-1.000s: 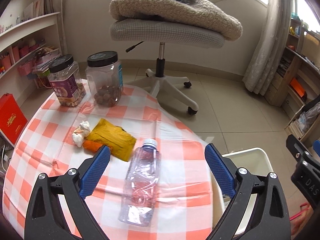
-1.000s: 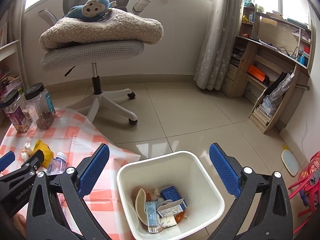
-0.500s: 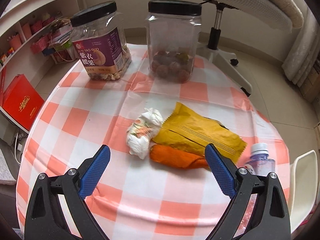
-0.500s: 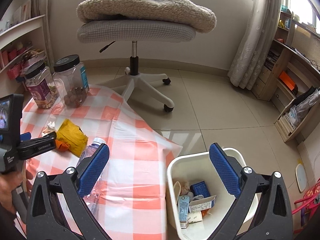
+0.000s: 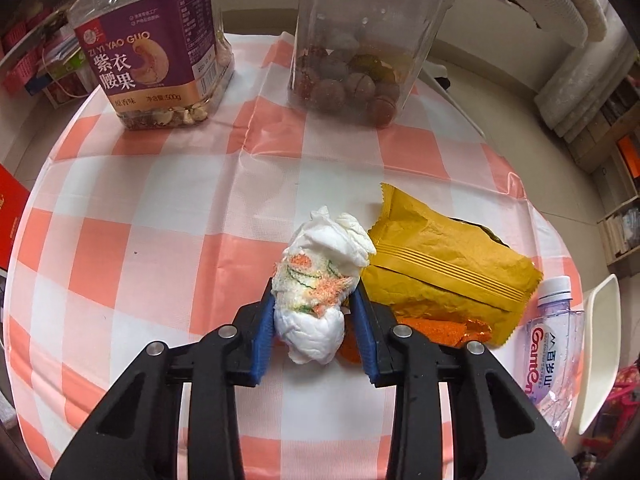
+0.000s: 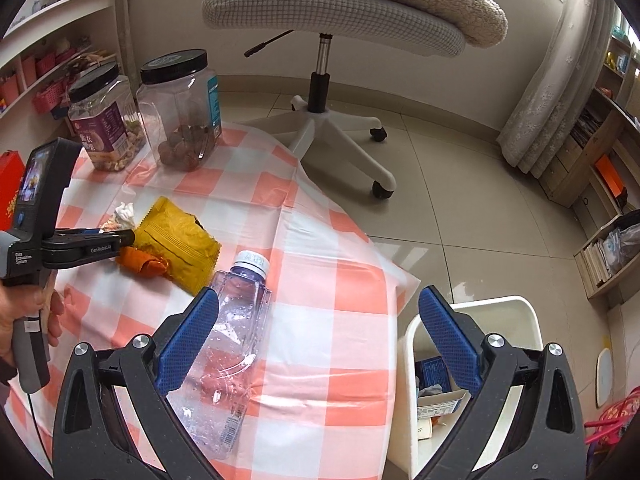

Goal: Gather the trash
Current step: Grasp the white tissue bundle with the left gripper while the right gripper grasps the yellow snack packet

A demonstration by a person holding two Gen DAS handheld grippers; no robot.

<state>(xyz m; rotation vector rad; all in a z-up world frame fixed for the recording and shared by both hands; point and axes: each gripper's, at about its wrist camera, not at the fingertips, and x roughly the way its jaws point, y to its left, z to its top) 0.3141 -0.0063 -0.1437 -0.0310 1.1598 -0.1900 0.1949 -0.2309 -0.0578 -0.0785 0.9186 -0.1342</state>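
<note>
Left hand-held gripper (image 5: 314, 314) closing on crumpled tissue (image 5: 320, 284) (orange wrapper (image 5: 436, 330) half-hidden); right hand-held gripper (image 6: 320, 330) wide.

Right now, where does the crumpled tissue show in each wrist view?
Left wrist: crumpled tissue at centre, between the closing left gripper pads.
Right wrist: crumpled tissue far left, beyond that gripper.
Shared landmark: yellow wrapper, directly right of it.

The yellow wrapper (image 5: 444, 264) hides most of the orange wrapper (image 5: 440, 330); the bin (image 6: 472, 312) is largely behind the right tool (image 6: 318, 316).
</note>
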